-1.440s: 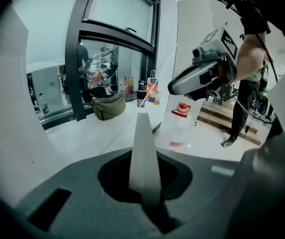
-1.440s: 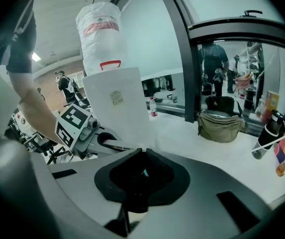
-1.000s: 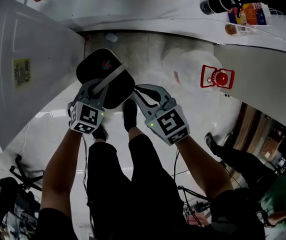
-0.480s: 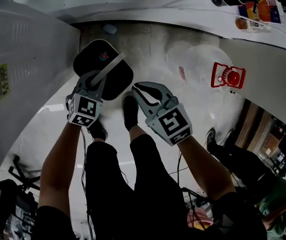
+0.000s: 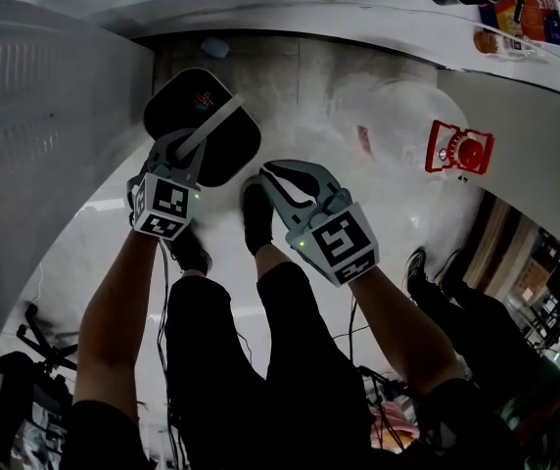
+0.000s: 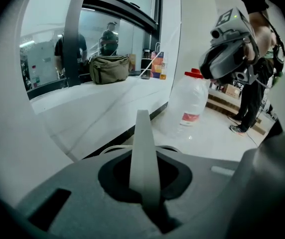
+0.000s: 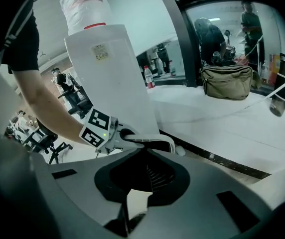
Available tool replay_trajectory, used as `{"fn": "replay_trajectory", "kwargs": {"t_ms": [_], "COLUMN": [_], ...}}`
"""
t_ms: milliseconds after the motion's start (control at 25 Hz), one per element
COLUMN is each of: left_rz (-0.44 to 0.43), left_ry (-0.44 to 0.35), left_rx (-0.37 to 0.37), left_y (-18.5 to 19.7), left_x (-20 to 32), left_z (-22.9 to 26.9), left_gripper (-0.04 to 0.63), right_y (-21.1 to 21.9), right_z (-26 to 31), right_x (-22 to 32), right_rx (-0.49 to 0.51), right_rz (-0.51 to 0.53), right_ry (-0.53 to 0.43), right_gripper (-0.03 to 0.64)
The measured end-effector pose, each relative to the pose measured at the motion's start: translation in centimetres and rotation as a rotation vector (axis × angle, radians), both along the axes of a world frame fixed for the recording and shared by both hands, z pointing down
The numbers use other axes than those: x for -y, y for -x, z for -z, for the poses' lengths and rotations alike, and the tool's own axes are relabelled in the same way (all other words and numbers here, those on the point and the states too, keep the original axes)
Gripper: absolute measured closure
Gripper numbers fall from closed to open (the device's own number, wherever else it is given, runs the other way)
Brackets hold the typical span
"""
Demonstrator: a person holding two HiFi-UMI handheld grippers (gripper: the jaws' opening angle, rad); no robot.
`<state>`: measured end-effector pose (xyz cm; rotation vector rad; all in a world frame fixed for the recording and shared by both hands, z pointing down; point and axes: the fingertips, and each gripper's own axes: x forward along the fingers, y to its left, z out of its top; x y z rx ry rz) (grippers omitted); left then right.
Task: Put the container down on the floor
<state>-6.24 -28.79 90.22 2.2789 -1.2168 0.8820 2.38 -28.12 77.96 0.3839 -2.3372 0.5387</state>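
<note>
Sunk lower than before, the left gripper (image 5: 194,148) clamps the grey handle (image 5: 219,120) of the black container (image 5: 184,104), the right gripper (image 5: 265,172) closed on nothing, open floor (image 5: 295,106) between cabinet (image 5: 55,135) edge and water jug (image 5: 397,125).

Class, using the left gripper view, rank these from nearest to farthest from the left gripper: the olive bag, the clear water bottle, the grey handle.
1. Grey handle: between the jaws, bottom centre.
2. Clear water bottle: standing on the floor, right of centre.
3. Olive bag: on the counter, far back, left of centre.
</note>
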Motion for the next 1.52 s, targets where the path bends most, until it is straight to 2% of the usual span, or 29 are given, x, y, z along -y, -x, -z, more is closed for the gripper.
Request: {"fn": "replay_trajectory", "kwargs": {"t_ms": [360, 640, 920, 1080, 1200, 1320, 1520], "left_rz": [0.0, 0.02, 0.007, 0.024, 0.04, 0.058, 0.081], "left_ry": [0.041, 0.103, 0.106, 0.129, 0.155, 0.172, 0.173], "left_rx": [-0.002, 0.01, 0.032, 0.033, 0.022, 0.054, 0.055], "left_y": [0.5, 1.7, 1.0, 0.9, 1.0, 1.6, 2.3], "left_x": [-1.7, -4.0, -4.8, -5.7, -6.4, -7.2, -7.4], "left_z": [-2.1, -3.3, -3.0, -3.0, -3.1, -3.3, -3.1], "left_gripper": [0.569, 0.569, 0.567, 0.544, 0.477, 0.471, 0.472], "right_y": [0.1, 0.8, 1.3, 1.7, 1.9, 1.8, 1.4], "right_z": [-1.3, -1.3, -1.1, -0.8, -0.3, -0.1, 0.0], "right_x": [-0.8, -1.8, -2.4, -2.9, -3.1, -3.5, -3.9], "right_rx": [-0.005, -0.001, 0.0, -0.001, 0.005, 0.006, 0.005], "right_rz": [-0.001, 0.002, 0.011, 0.017, 0.016, 0.02, 0.012], "right_ry": [0.017, 0.042, 0.042, 0.045, 0.045, 0.047, 0.044], "right_gripper": [0.606, 0.606, 0.606, 0.606, 0.606, 0.606, 0.606]}}
